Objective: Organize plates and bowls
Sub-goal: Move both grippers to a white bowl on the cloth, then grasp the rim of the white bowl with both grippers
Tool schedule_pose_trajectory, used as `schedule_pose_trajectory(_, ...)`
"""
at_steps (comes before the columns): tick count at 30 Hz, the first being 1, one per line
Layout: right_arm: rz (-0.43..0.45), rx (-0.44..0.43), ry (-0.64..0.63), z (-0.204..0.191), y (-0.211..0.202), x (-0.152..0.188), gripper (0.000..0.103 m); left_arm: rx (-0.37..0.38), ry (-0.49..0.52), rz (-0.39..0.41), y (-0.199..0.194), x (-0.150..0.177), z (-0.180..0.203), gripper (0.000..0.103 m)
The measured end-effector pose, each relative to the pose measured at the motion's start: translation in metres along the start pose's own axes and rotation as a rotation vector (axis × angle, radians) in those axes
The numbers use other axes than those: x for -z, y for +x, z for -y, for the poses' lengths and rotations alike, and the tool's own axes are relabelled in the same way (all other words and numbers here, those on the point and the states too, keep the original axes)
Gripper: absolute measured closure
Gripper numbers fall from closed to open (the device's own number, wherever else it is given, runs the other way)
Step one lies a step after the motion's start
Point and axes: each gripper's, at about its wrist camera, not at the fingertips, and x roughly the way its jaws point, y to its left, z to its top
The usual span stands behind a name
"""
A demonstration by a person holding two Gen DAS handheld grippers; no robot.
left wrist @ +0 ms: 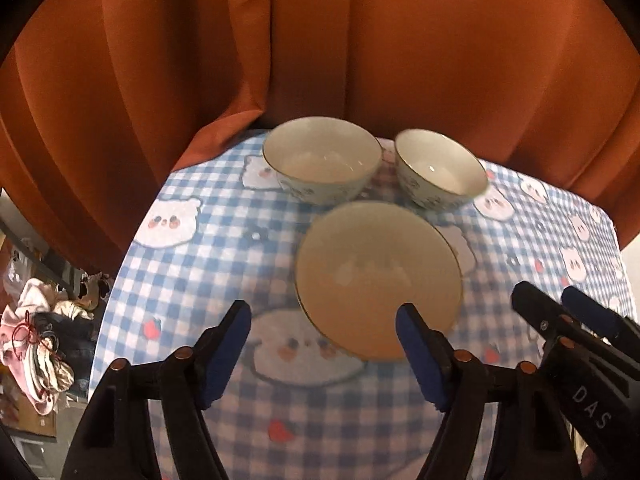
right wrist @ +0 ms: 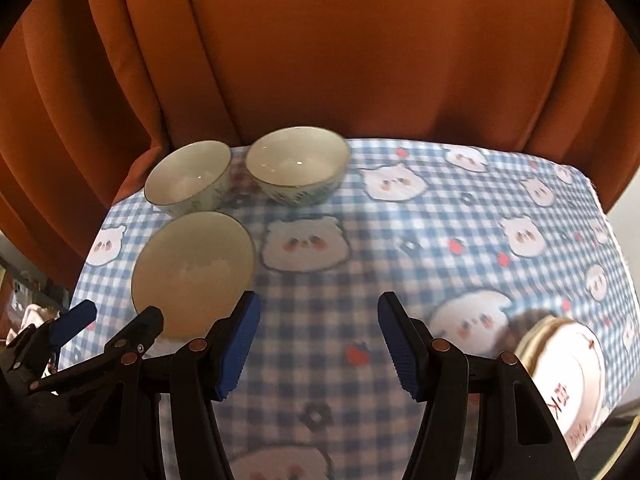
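Note:
Three white bowls sit on a blue checked tablecloth (left wrist: 192, 280). The near bowl (left wrist: 378, 276) lies just beyond my left gripper (left wrist: 324, 320), which is open and empty with blue pads. Two patterned bowls stand at the back: a larger one (left wrist: 322, 160) and a smaller one (left wrist: 440, 168). In the right wrist view the near bowl (right wrist: 194, 268) is to the left of my right gripper (right wrist: 320, 312), which is open and empty. The back bowls (right wrist: 188, 178) (right wrist: 298, 164) stand by the curtain. A stack of white plates (right wrist: 564, 364) sits at the right table edge.
An orange curtain (left wrist: 320, 40) hangs right behind the table. The right gripper (left wrist: 580, 312) shows at the right of the left wrist view; the left gripper (right wrist: 108, 320) shows at the left of the right wrist view. Clothes (left wrist: 40, 332) lie on the floor at left.

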Motion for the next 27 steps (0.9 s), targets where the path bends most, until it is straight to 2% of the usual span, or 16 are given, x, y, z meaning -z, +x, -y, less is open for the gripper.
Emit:
schedule_pose_trajectory(3, 0.004, -0.011, -0.004, -0.010, 0.013, -0.011, 0.038, -0.027, 0.018, 0.017, 0.011, -0.010, -0.005, 0.029)
schedule_pose_trajectory(9, -0.013, -0.052, 0.003, -0.022, 0.039, -0.024, 0.040, -0.012, 0.023, -0.012, 0.038, -0.022, -0.010, 0.043)
schedule_pose_trajectory(11, -0.023, -0.058, 0.000, -0.024, 0.046, -0.025, 0.049, -0.013, 0.032, -0.023, 0.045, -0.022, -0.009, 0.046)
schedule_pose_trajectory(15, -0.055, -0.070, -0.009, -0.030, 0.062, -0.026, 0.056, -0.007, 0.052, -0.054, 0.061, -0.021, -0.004, 0.054)
schedule_pose_trajectory(18, -0.069, -0.074, -0.017, -0.032, 0.073, -0.027, 0.066, 0.004, 0.048, -0.065, 0.069, -0.022, -0.003, 0.060)
schedule_pose_trajectory(20, -0.080, -0.082, -0.017, -0.032, 0.078, -0.027, 0.075, 0.006, 0.045, -0.068, 0.073, -0.021, -0.003, 0.065)
schedule_pose_trajectory(24, -0.091, -0.094, -0.034, -0.037, 0.087, -0.026, 0.081, 0.019, 0.053, -0.085, 0.081, -0.022, 0.000, 0.071)
schedule_pose_trajectory(25, -0.094, -0.101, -0.035, -0.037, 0.089, -0.026, 0.085, 0.021, 0.053, -0.092, 0.083, -0.022, 0.000, 0.075)
schedule_pose_trajectory(27, -0.097, -0.108, -0.039, -0.038, 0.090, -0.027, 0.086, 0.023, 0.052, -0.101, 0.085, -0.022, 0.000, 0.082)
